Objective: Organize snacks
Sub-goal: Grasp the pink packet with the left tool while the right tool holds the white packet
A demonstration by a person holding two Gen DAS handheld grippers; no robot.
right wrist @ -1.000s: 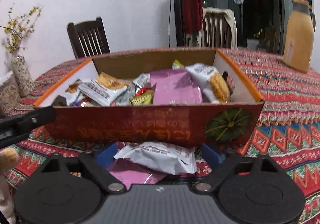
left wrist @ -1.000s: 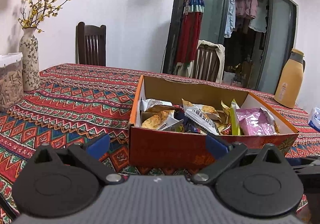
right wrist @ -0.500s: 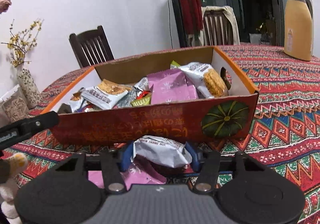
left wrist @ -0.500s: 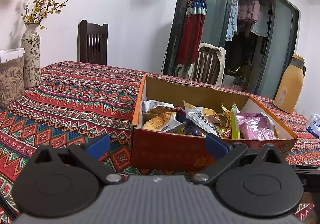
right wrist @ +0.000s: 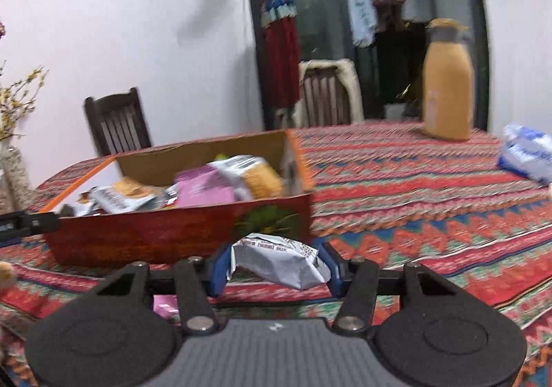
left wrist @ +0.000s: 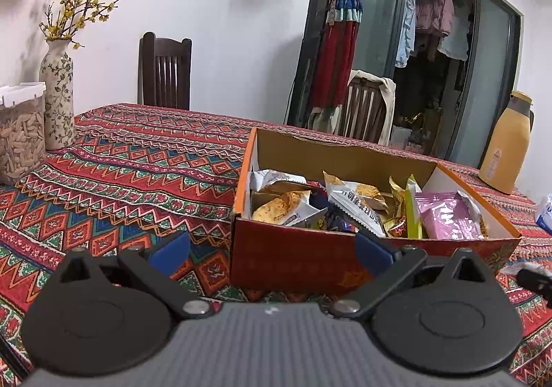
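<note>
A red cardboard box with an orange rim stands on the patterned tablecloth, filled with several snack packets, among them a pink one. My left gripper is open and empty, just in front of the box's near wall. In the right wrist view the box sits ahead to the left. My right gripper is shut on a white snack packet, held above the cloth near the box's front right corner. A pink packet lies on the cloth below the left finger.
A flower vase and a clear jar of seeds stand at the far left. An orange thermos stands at the back right, a blue-white tissue pack at the right. Two wooden chairs stand behind the table.
My right gripper closed on the white snack packet, lifted it off the cloth and swung right; the pink packet stayed down. The left gripper rose slightly and stayed open.
</note>
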